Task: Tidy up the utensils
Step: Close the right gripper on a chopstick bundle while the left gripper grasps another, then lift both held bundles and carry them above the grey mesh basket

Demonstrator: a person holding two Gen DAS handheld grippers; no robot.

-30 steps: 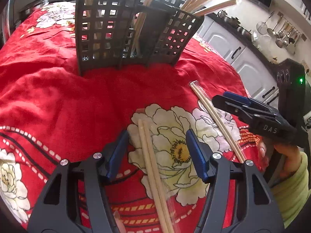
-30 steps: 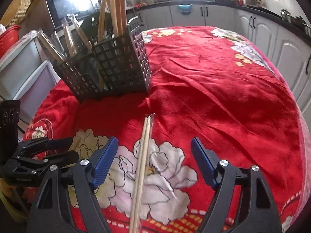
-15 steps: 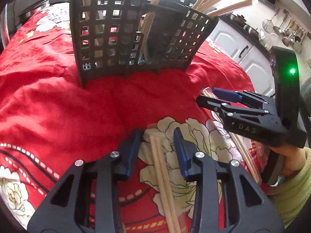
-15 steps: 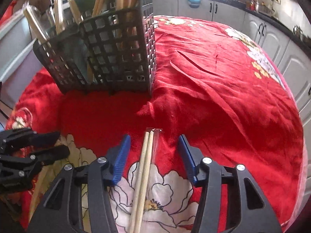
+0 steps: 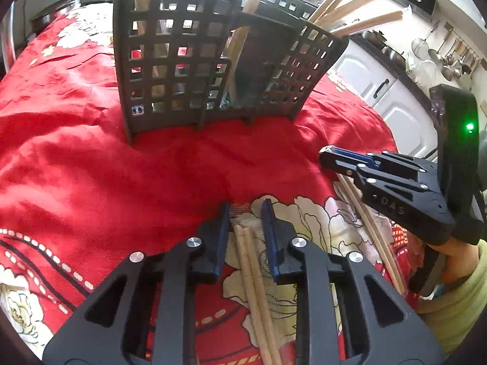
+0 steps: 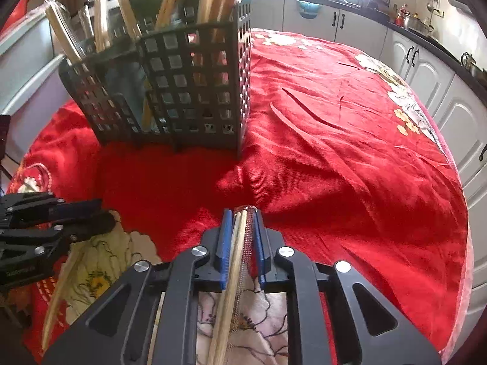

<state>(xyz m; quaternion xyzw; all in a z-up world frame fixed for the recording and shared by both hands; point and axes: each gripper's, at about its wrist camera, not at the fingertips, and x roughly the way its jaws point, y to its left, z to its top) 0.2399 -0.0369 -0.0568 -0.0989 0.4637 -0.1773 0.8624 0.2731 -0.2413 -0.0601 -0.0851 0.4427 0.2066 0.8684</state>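
A dark grid utensil caddy [image 5: 213, 70] stands on the red flowered tablecloth [image 5: 76, 167] and holds several wrapped chopstick pairs; it also shows in the right wrist view [image 6: 182, 91]. My left gripper [image 5: 246, 213] has its jaws narrowed around a wrapped chopstick pair [image 5: 252, 279] lying on the cloth, with small gaps still showing either side. My right gripper [image 6: 242, 216] is shut on another wrapped chopstick pair [image 6: 234, 267]; from the left wrist view it [image 5: 331, 155] sits to the right, over that pair [image 5: 374, 234].
White kitchen cabinets [image 6: 426, 70] and a dark counter ring the table behind and to the right. Ladles hang on the wall [image 5: 441, 57]. The left gripper body [image 6: 45, 225] lies at the left of the right wrist view.
Both grippers moved forward toward the caddy along their chopstick pairs and closed their jaws from wide open; the right now clamps its pair, the left is nearly closed on its pair.
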